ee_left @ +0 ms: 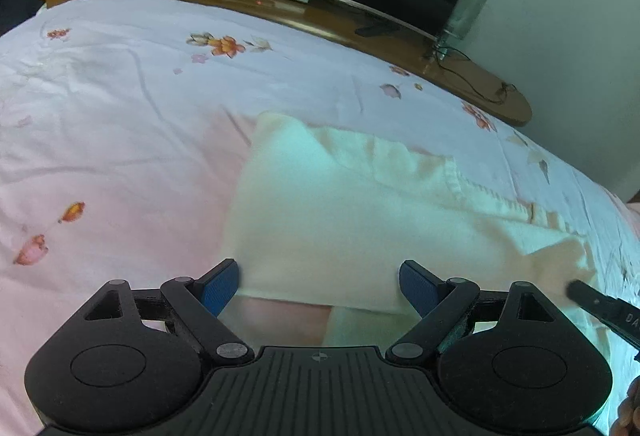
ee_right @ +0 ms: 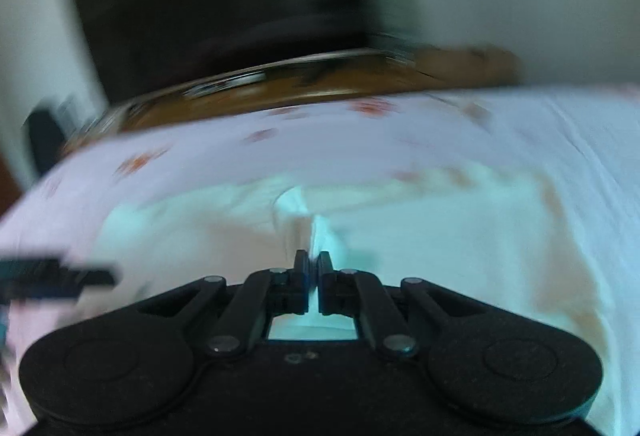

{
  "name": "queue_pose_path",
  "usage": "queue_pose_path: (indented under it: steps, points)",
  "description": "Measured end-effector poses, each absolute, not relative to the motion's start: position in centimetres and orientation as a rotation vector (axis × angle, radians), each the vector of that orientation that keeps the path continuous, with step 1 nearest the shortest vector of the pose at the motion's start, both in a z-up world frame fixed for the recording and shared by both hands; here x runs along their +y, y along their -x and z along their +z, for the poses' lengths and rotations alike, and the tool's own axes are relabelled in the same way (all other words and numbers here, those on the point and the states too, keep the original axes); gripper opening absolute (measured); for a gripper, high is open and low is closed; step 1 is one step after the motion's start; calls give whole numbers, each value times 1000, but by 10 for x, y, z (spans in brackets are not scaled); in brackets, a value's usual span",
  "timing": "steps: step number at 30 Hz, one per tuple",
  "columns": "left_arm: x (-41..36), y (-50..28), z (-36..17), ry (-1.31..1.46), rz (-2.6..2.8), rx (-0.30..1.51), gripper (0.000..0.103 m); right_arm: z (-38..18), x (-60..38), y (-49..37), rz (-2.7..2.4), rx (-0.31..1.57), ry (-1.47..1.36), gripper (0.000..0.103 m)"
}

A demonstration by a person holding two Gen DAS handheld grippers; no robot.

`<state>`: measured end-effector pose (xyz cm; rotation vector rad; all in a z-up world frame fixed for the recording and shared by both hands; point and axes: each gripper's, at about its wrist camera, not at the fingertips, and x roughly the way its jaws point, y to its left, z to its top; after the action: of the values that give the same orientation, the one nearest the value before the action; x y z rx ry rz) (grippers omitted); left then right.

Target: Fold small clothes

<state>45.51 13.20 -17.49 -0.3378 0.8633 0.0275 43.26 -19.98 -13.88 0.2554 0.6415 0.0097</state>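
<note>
Cream garment (ee_left: 360,220) is lying spread on the pink flowered bedsheet (ee_left: 120,155), its near hem sitting just ahead of the left gripper (ee_left: 319,286), whose blue-padded jaws are standing wide with nothing between them. Right gripper (ee_right: 313,266) is pinching a raised fold of the same cloth, jaws closed tight on it. Motion blur is smearing the right wrist view, so the garment's far edge is hard to trace there. Soft knit fabric with a ribbed band is showing near the wooden TV stand (ee_left: 280,7).
</note>
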Motion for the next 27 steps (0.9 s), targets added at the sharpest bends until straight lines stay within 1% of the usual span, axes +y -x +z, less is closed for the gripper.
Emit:
queue_pose_path:
  steps: [4, 6, 8, 10, 11, 12, 13, 14, 15, 22, 27]
  points:
    - [126, -454, -177, 333, 13, 860, 87, -150, -230, -419, -90, 654, -293, 5]
    - [123, -454, -177, 318, 20, 860, 87, -155, -239, -417, -91, 641, -359, 9]
    - [125, -453, -176, 336, 20, 858, 87, -158, -244, -420, -71, 665, -408, 36]
    - [128, -451, -174, 338, 28, 851, 87, -158, -249, -420, -57, 664, -454, 40]
    - [129, -451, -174, 336, 35, 848, 87, -158, -250, -423, -53, 670, -464, 40]
    - [131, -451, -173, 337, 44, 846, 87, -158, -250, -426, -54, 672, -466, 38]
    - [133, -451, -173, 339, 49, 845, 87, -157, -249, -427, -57, 670, -465, 27]
    - [135, -452, -173, 340, 55, 845, 87, -157, -248, -429, -54, 673, -458, 8]
    - [136, -453, -173, 338, 63, 845, 87, -155, -244, -428, -41, 671, -439, 6]
    - [142, -470, -177, 386, 84, 837, 87, -116, -246, -420, -79, 538, -271, 6]
    - [138, -480, -186, 431, 65, 845, 87, -133, -272, -425, -160, 609, -263, 6]
